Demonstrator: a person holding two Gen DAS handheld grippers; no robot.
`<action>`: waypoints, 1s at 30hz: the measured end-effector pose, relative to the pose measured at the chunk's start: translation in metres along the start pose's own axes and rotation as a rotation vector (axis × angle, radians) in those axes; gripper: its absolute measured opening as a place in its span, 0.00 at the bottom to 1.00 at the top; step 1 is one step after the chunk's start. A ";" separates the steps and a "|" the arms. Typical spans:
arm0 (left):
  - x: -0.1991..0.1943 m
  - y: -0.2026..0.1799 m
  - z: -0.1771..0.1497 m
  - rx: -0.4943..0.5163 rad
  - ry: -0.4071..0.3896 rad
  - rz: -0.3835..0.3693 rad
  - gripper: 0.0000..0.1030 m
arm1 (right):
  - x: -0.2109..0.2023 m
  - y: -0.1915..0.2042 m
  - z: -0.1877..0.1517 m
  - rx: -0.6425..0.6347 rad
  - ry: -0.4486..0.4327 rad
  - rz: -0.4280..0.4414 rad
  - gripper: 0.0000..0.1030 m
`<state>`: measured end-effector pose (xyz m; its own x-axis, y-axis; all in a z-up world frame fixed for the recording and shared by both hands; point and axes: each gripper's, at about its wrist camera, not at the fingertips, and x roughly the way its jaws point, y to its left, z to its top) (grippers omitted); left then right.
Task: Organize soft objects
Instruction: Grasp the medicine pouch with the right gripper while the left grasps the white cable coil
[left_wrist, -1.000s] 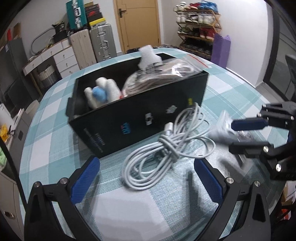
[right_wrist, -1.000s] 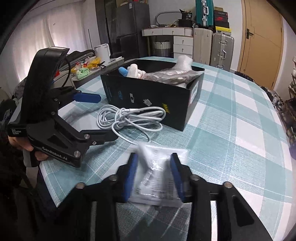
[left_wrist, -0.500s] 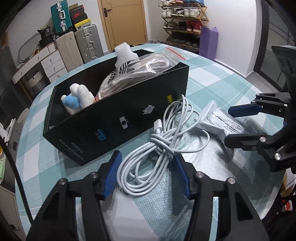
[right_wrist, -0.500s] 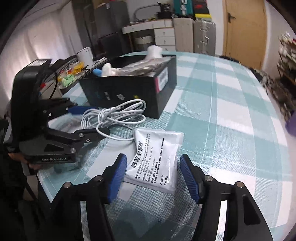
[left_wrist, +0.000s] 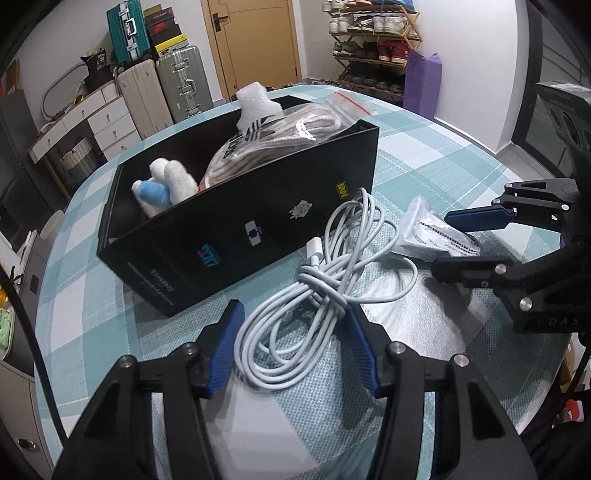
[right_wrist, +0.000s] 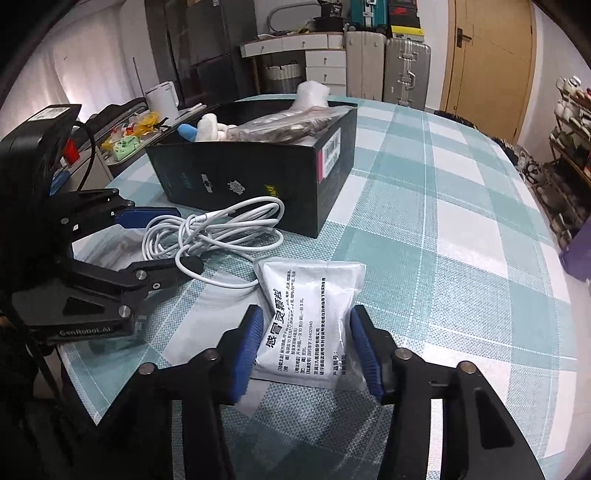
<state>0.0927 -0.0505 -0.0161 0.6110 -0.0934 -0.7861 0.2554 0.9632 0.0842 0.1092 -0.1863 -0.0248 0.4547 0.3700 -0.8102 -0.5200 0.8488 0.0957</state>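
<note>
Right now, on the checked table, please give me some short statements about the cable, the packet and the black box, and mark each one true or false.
1. The white cable lies inside the black box. False: it lies on the table in front of the box.
2. The left gripper has its jaws on either side of the cable. True.
3. The right gripper has its jaws around the white packet. True.
4. The box is empty. False: it holds a plush toy and a clear bag.
5. The packet is lifted in the air. False: it lies on the table.
</note>
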 end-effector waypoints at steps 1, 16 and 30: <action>-0.001 0.001 -0.001 -0.004 -0.002 0.002 0.53 | -0.001 0.000 -0.001 -0.001 -0.003 0.002 0.42; -0.017 0.009 -0.006 -0.036 -0.029 0.002 0.50 | -0.013 -0.001 -0.003 0.007 -0.054 0.029 0.40; -0.001 -0.001 0.003 0.004 0.014 -0.038 0.40 | -0.014 -0.003 -0.003 0.011 -0.065 0.038 0.40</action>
<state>0.0947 -0.0520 -0.0137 0.5905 -0.1265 -0.7971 0.2816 0.9578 0.0567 0.1023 -0.1948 -0.0150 0.4813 0.4252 -0.7665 -0.5302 0.8376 0.1317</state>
